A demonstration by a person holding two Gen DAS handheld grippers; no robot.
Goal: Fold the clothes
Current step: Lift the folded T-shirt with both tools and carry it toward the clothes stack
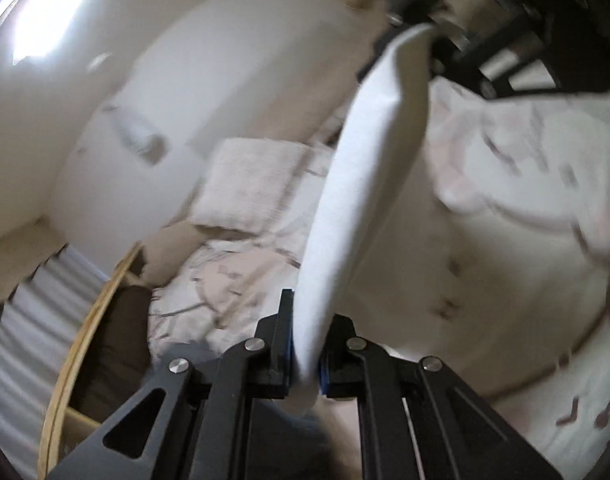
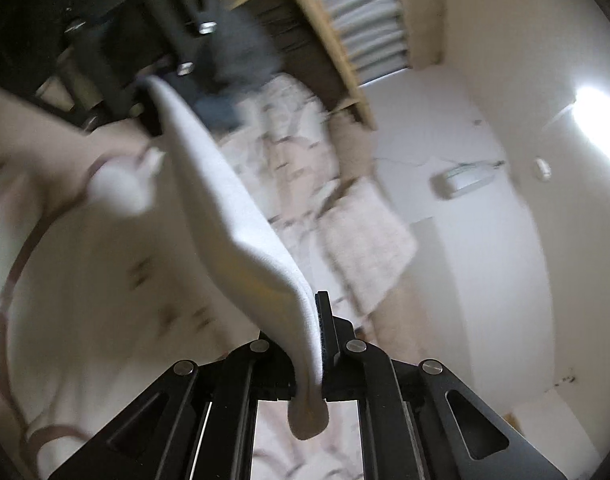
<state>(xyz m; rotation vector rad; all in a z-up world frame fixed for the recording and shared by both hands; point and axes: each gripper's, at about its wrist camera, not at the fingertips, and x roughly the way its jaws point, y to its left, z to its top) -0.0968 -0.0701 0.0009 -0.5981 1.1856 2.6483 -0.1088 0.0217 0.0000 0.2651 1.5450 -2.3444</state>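
A white garment (image 1: 357, 184) is stretched in the air between my two grippers, above a bed. My left gripper (image 1: 305, 344) is shut on one end of it. The cloth runs up and away to the right gripper (image 1: 429, 36), which shows at the top right. In the right wrist view my right gripper (image 2: 315, 344) is shut on the other end of the white garment (image 2: 225, 208). The cloth runs up left to the left gripper (image 2: 153, 92). Both views are blurred by motion.
Below lies a bed with a pale patterned cover (image 1: 485, 216) and a cream pillow (image 1: 249, 184). A wooden frame (image 1: 89, 320) and a ribbed grey panel (image 1: 29, 320) stand at the bed's side. White walls (image 2: 485, 260) surround it.
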